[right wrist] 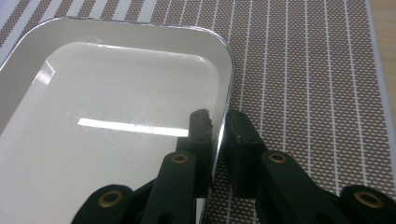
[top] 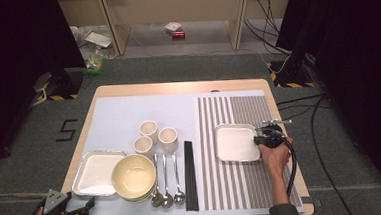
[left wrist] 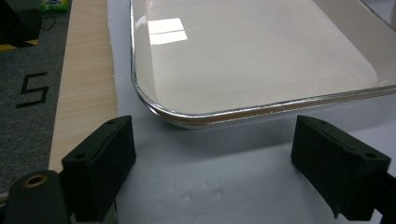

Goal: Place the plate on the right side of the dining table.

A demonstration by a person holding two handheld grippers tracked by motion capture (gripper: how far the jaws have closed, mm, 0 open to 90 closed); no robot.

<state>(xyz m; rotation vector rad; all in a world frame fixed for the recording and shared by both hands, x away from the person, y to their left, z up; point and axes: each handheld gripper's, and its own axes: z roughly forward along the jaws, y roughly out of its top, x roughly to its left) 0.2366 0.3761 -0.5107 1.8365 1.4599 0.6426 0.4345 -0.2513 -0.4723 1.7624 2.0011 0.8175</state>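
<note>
A wooden table [top: 127,90] carries a pale mat [top: 129,116] on its left part and a striped mat [top: 243,184] on its right. On the pale mat lie a white tray [top: 95,176], stacked bowls [top: 134,177], three cups [top: 153,135], three spoons [top: 166,186] and black chopsticks [top: 189,175]. A second tray [top: 235,142] lies on the striped mat.

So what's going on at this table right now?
A person works a tool in each hand. The right tool is clamped on the rim of the tray on the striped mat, one jaw inside the rim and one outside. The left tool waits open at the near edge, facing a second tray. Stacked bowls, three cups, spoons and chopsticks lie between.
</note>
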